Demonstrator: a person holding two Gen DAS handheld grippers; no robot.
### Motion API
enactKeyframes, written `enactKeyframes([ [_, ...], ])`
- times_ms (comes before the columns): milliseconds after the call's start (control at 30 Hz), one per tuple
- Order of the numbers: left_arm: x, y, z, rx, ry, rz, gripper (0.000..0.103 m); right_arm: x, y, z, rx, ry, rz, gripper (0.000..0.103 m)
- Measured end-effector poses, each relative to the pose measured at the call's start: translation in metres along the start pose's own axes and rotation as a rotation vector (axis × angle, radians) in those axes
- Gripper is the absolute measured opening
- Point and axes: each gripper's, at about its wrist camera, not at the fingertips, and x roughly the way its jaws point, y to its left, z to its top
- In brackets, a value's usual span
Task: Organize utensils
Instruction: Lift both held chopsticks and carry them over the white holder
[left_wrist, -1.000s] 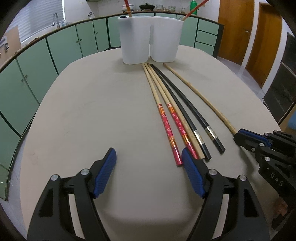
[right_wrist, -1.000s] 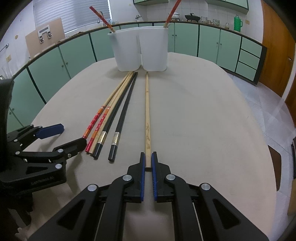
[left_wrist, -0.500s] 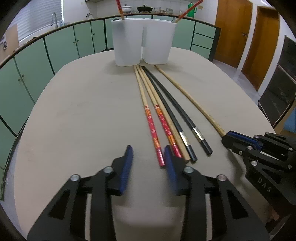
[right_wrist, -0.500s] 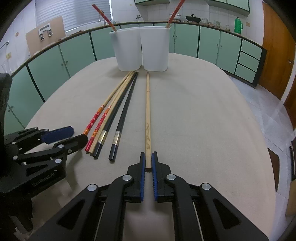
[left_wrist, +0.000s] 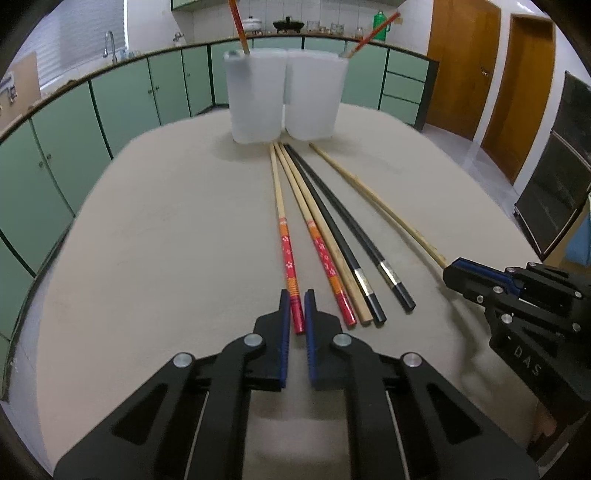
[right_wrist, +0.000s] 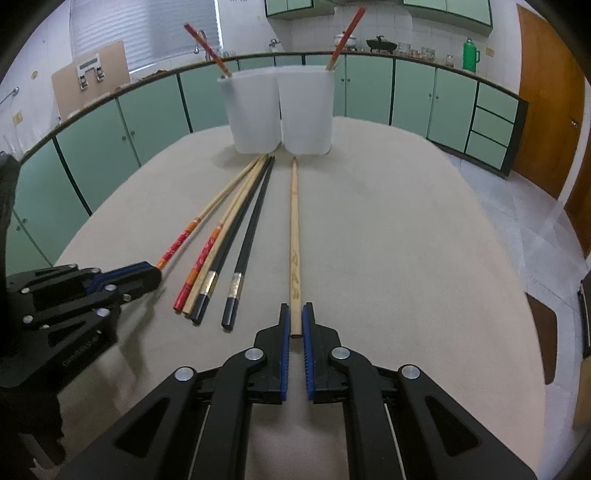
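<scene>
The left hand-held gripper (left_wrist: 294, 308) has just been closed on the leftmost red-patterned chopstick (left_wrist: 287, 258) — the right hand-held gripper (right_wrist: 294, 321) is clamped on the plain wooden chopstick (right_wrist: 294, 236); both are judged ready for lifting.

Both the left gripper (left_wrist: 297, 299) and the right gripper (right_wrist: 293, 314) are built of black plastic, lined with ribbed blue pads (left_wrist: 284, 332) and fastened by silver screws (left_wrist: 253, 339).
</scene>
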Motion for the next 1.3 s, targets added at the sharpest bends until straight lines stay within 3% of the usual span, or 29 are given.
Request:
enactKeyframes([
  [367, -0.073, 0.005, 0.038, 0.021, -0.197, 0.005, 0.005, -0.050, -0.010, 0.035, 0.000, -0.114, 0.039, 0.007],
  [600, -0.108, 0.009, 0.075, 0.038, -0.315, -0.014, 0.005, -0.080, -0.010, 0.078, -0.023, -0.188, 0.079, 0.007],
  [933, -0.120, 0.011, 0.121, 0.069, -0.375, -0.052, 0.005, -0.101, -0.003, 0.147, -0.118, -0.226, 0.106, 0.007],
  [1300, -0.142, 0.001, 0.153, 0.107, -0.438, -0.109, 0.005, -0.126, -0.004, 0.198, -0.168, -0.251, 0.149, 0.007],
])
